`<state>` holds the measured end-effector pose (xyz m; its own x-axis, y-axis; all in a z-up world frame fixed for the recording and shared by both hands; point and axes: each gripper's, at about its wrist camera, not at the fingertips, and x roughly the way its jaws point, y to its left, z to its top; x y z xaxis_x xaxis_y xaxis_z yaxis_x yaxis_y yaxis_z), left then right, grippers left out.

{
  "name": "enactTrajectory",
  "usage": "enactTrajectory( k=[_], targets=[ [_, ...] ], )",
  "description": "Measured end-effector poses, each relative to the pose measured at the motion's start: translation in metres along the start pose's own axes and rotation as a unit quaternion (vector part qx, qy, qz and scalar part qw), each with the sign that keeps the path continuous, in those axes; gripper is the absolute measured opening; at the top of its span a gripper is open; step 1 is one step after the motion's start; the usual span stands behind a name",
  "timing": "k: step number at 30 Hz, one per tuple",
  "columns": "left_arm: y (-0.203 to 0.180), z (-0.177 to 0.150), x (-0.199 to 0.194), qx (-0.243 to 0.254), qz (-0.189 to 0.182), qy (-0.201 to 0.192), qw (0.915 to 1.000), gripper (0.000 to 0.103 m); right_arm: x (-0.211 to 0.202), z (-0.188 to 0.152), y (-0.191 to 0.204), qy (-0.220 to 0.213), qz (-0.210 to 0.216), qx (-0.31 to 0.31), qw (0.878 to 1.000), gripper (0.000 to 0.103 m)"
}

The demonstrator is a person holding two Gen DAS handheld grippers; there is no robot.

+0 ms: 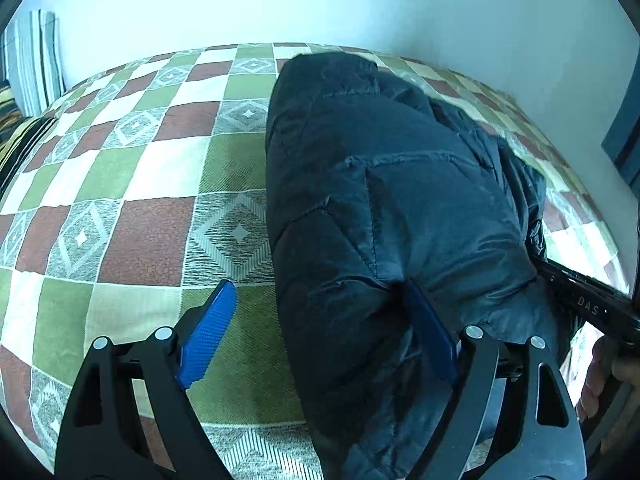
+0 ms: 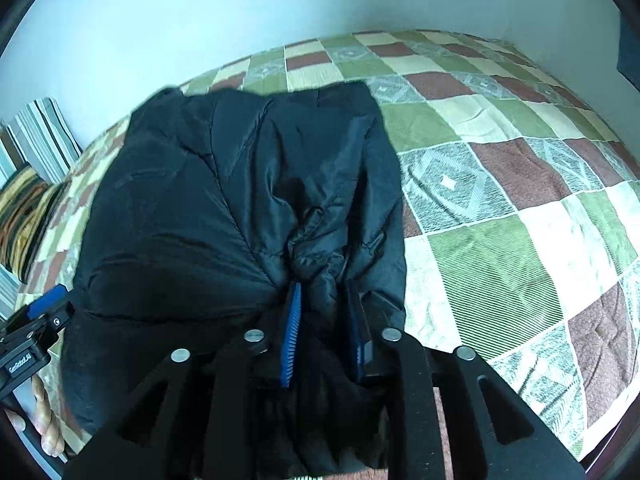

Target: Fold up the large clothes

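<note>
Lying lengthwise on bed with checked green, maroon and cream quilt (image 1: 132, 184): dark navy quilted puffer jacket (image 1: 384, 184), partly folded. Left tongs (image 1: 320, 320) spread apart, straddling jacket's near left edge. Right tongs (image 2: 325, 312) clamped on bunched near hem.

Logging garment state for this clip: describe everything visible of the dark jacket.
The dark jacket is a navy, quilted, slightly shiny puffer, folded into a bulky bundle on the checkered bedspread. The right gripper pinches bunched fabric at its near edge; the left gripper is open, one finger over its near end.
</note>
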<state>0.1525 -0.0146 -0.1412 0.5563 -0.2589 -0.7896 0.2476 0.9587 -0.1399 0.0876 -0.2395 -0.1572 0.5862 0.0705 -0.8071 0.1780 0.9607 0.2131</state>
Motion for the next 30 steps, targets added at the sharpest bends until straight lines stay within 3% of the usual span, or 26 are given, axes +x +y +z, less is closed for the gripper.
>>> enactTrajectory(
  k=[5,10,14,22,30],
  targets=[
    [0.008,0.001,-0.024,-0.033,-0.029,-0.013,0.999,0.083,-0.033,-0.002,0.0,-0.027,0.008,-0.002,1.0,0.029],
    [-0.007,-0.004,-0.029,-0.003,-0.022,-0.017,0.9996,0.083,-0.056,-0.011,0.011,-0.04,0.017,-0.031,0.999,0.029],
    [-0.017,-0.011,-0.01,0.006,-0.017,0.006,0.9998,0.08,-0.043,-0.016,0.015,-0.026,-0.002,-0.051,0.998,0.029],
    [-0.013,-0.016,0.017,-0.001,-0.039,0.034,0.9987,0.084,0.006,-0.029,0.007,0.022,-0.014,-0.043,0.999,0.035],
    [-0.019,-0.019,0.03,0.014,-0.025,0.031,0.9991,0.086,0.014,-0.03,0.002,0.026,-0.004,-0.031,0.999,0.036]
  ],
)
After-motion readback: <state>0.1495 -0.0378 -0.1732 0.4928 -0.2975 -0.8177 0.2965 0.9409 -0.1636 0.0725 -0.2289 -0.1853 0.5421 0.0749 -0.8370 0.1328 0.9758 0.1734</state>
